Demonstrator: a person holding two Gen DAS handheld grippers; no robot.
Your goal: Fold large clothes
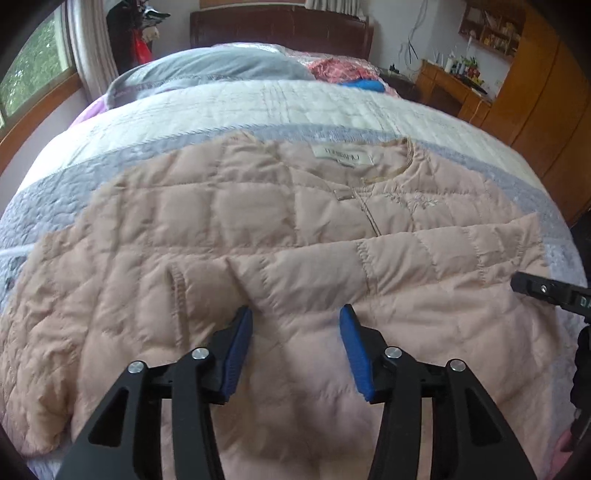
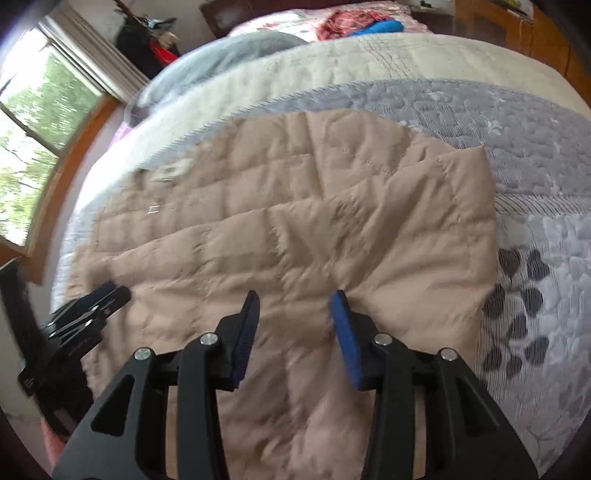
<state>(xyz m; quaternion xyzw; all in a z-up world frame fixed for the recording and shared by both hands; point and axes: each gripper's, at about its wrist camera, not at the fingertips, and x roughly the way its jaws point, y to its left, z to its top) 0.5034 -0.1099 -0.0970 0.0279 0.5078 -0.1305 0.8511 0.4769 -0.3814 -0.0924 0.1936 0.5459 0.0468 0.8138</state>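
Observation:
A pale pink quilted jacket lies spread front-up on the bed, its neck label toward the headboard. One sleeve is folded across the chest. My left gripper hovers open over the jacket's lower middle; a fabric ridge runs up to its left blue pad, and nothing is pinched. In the right wrist view my right gripper stands open above the jacket near its right edge, and the left gripper shows at the far left. The right gripper's tip pokes in from the left view's right edge.
The bed quilt has cream and grey-lilac bands, with a leaf print to the jacket's right. A grey pillow and red and blue clothes lie by the dark headboard. A wooden desk stands right, a window left.

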